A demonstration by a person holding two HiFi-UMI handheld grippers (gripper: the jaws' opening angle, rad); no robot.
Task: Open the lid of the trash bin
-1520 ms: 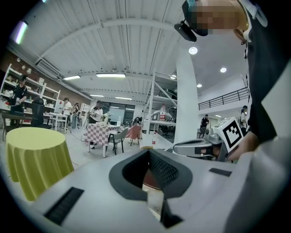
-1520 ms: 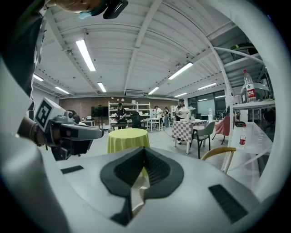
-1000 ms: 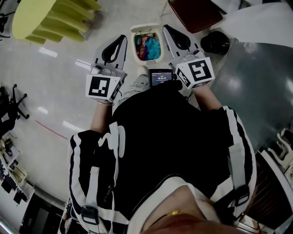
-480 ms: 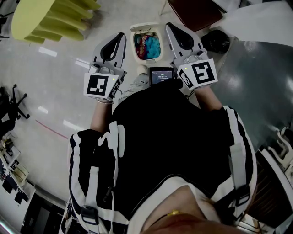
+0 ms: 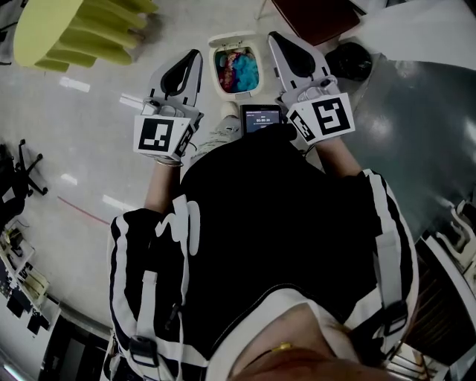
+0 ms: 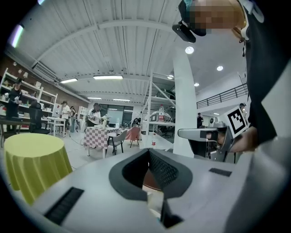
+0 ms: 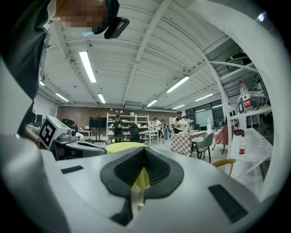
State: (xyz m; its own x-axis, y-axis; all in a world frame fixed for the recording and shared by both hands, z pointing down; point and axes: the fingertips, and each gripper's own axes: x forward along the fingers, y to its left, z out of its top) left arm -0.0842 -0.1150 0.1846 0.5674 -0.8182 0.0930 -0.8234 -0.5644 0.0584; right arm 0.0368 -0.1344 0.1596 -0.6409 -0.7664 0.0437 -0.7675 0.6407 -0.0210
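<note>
A small white trash bin (image 5: pixel 214 73) stands on the floor ahead of the person's feet. Its lid (image 5: pixel 232 37) is tipped back, and blue and pink rubbish shows inside. My left gripper (image 5: pixel 195 56) hangs in the air to the bin's left, shut and holding nothing. To the bin's right is my right gripper (image 5: pixel 273 39), also shut on nothing. Neither touches the bin. In the two gripper views the left gripper (image 6: pixel 149 154) and right gripper (image 7: pixel 144 151) point level into the hall, and the bin is not in sight there.
A round table with a yellow cloth (image 5: pixel 74 30) stands at the far left. A dark red chair seat (image 5: pixel 316 18) and a black round object (image 5: pixel 348 61) lie beyond the right gripper. A small screen (image 5: pixel 260 119) sits at the person's chest. Grey flooring (image 5: pixel 416 126) spreads right.
Both grippers have drifted slightly forward, toward the bin's sides, and stayed shut. The bin and its lid have not moved.
</note>
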